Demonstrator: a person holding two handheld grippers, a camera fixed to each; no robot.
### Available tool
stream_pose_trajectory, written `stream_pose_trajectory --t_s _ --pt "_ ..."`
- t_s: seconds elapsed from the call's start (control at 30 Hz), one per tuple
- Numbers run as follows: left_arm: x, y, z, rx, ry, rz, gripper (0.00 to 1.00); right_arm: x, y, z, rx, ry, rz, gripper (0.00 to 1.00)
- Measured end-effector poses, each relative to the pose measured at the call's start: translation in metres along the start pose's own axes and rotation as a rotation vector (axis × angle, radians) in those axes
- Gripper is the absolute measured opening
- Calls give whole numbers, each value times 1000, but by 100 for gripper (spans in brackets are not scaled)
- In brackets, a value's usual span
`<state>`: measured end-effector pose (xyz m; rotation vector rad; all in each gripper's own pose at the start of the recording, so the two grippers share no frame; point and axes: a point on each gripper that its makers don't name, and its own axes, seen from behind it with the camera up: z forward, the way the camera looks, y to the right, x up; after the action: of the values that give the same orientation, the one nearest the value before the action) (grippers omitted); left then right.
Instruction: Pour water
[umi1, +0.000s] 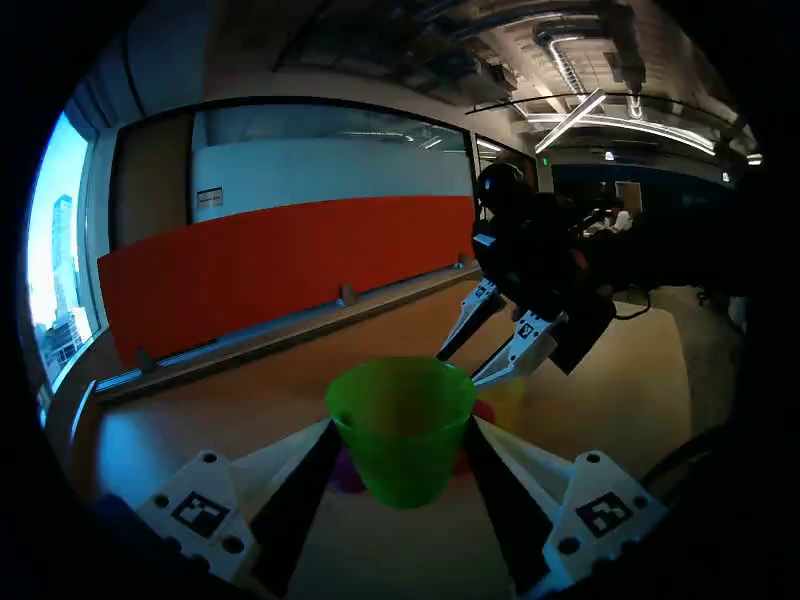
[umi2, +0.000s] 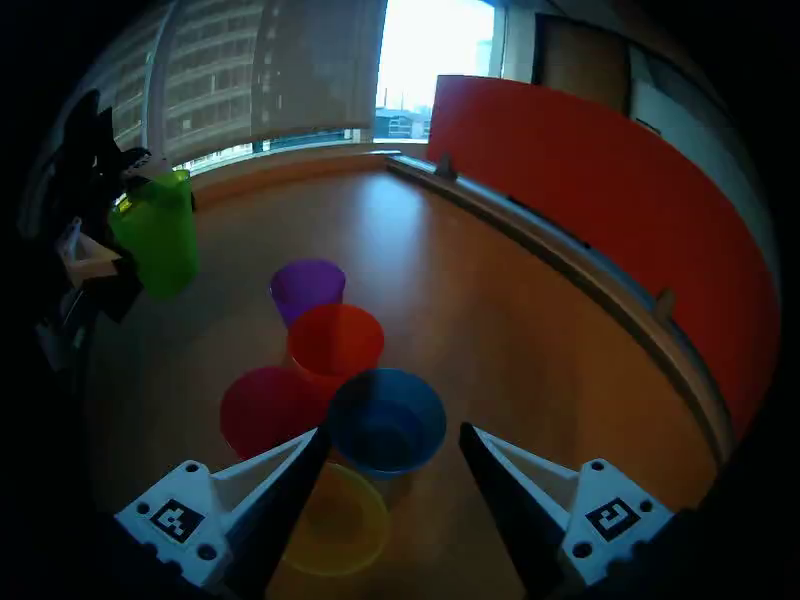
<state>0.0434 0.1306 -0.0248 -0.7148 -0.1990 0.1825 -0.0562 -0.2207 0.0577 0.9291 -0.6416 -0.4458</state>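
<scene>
Markers (umi1: 200, 513) tag the left gripper (umi1: 402, 425) clasping a green cup (umi1: 400, 460).

Dim, bluish interior; blown-out daylight from the tall glass window (umi2: 435, 60) glares; ceiling strip lights (umi1: 570, 120) glow; fisheye edges bend.

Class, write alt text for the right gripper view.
The open right gripper frames a blue cup clustered with a red cup, purple cup, pink cup and yellow cup on a wooden table. Far left, the left gripper holds a green cup aloft.
</scene>
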Motion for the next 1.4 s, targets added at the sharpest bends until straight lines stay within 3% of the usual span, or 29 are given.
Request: stream_pose_trajectory --t_s 1.1,1.4 --pt "-4 -5 -3 3 -7 -2 83 -2 -4 28 12 -52 2 100" --pt "-4 -5 -3 2 -5 1 83 -2 -6 29 17 -48 6 96"
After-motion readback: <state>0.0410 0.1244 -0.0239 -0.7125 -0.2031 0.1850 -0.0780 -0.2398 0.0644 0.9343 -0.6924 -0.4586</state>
